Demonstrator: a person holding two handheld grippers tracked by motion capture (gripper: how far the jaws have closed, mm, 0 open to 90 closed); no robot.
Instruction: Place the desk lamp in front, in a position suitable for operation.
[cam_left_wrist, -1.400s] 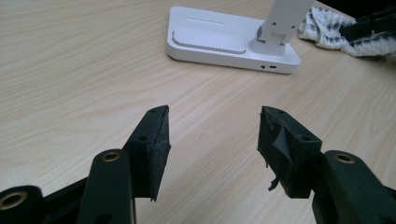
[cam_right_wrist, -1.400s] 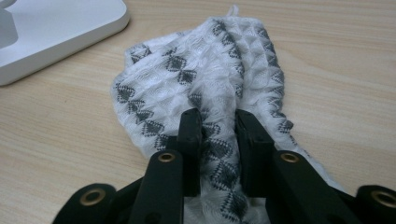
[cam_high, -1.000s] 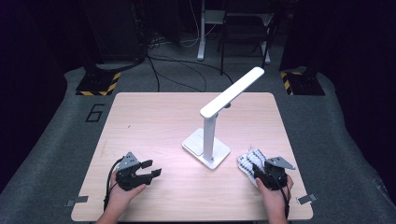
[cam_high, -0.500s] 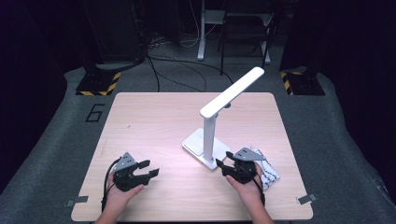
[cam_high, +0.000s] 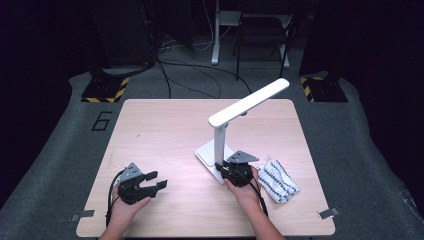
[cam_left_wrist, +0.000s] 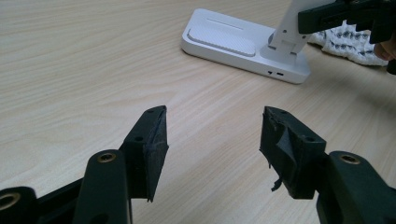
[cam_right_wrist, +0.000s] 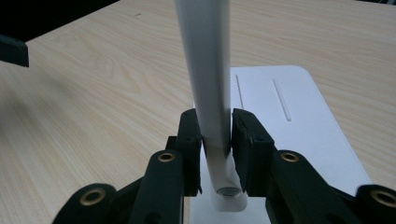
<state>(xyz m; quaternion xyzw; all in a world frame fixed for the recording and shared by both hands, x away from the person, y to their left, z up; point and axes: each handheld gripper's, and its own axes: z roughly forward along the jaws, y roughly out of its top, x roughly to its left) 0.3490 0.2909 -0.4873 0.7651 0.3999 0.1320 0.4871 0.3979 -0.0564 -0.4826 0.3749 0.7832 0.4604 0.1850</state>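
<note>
My right gripper (cam_high: 226, 170) has just been closing — its fingers (cam_right_wrist: 190, 135) now clamp the upright stem of the white plastic desk lamp (cam_high: 220, 145) low down, just above its flat base, w/ the stem between the pads. Stem's long axis runs vertical, straight up btwn my fingers; lamp stands centre-right on the light wooden surface (cam_high: 165, 125). Right hand's on it, left well apart. My left gripper (cam_high: 159, 181) rests wide apart, holding nothing, pointed twd the lamp base. White-and-dark patterned cloth (cam_high: 278, 181) lies just right of my right hand — I'd guess the lamp gets shifted or steadied next.
</note>
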